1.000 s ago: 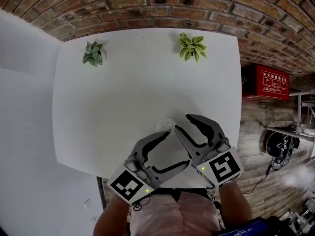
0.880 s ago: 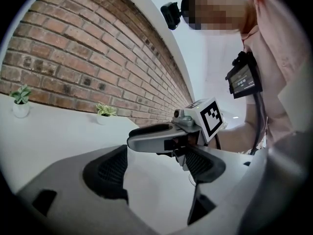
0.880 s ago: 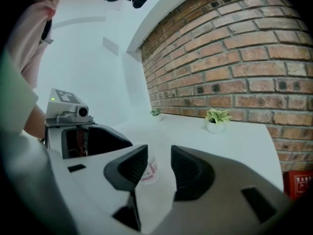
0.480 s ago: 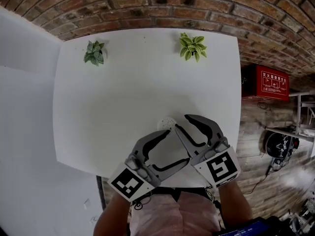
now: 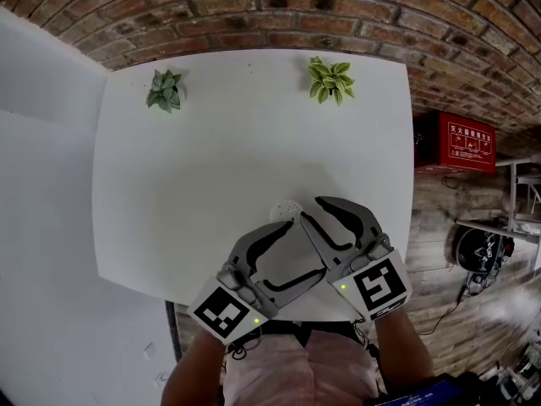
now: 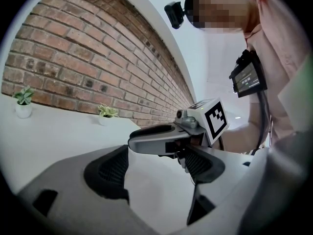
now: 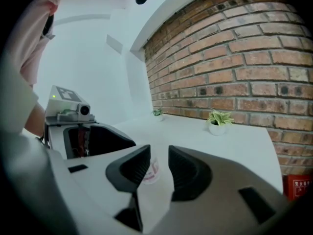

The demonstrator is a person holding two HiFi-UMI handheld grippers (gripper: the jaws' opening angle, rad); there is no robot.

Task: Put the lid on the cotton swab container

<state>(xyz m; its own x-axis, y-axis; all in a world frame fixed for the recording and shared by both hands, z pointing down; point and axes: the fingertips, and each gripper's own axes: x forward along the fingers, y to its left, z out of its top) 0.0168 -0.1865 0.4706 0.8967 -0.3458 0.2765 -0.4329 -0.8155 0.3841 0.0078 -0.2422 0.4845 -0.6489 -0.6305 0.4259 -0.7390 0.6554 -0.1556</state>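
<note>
Right gripper [image 5: 311,211] first, head view: it sits over the near edge of the white table [image 5: 211,159], right of the middle, jaws pointing toward the far-left corner. The left gripper [image 5: 292,257] is beside it, angled toward the right edge, so the two cross near their tips. The cotton swab container [image 5: 287,208] stands just beyond the right gripper's tips, a little in from the near edge. Its mouth is up and uncovered, with swab ends showing as dots, so its long axis is vertical. Two small potted plants [image 5: 162,91] [image 5: 330,79] stand at the far edge, well apart from the work. Left gripper view: jaws wide apart, only bare tabletop between them. The right gripper passes across in front, and no container shows on this side. Right gripper view: jaws drawn to a narrow gap, and I see nothing clamped in it. The container [image 7: 152,170] shows through the gap, straight ahead along the jaw line and partly behind the left-hand pad, apart from both pads. I can't find the lid in any view, so the task looks not yet done. My judgement: the right gripper is the nearer one and already lined up on the container, which lies dead ahead of it toward the far-left corner. A lid would have to come down along that vertical axis.
</note>
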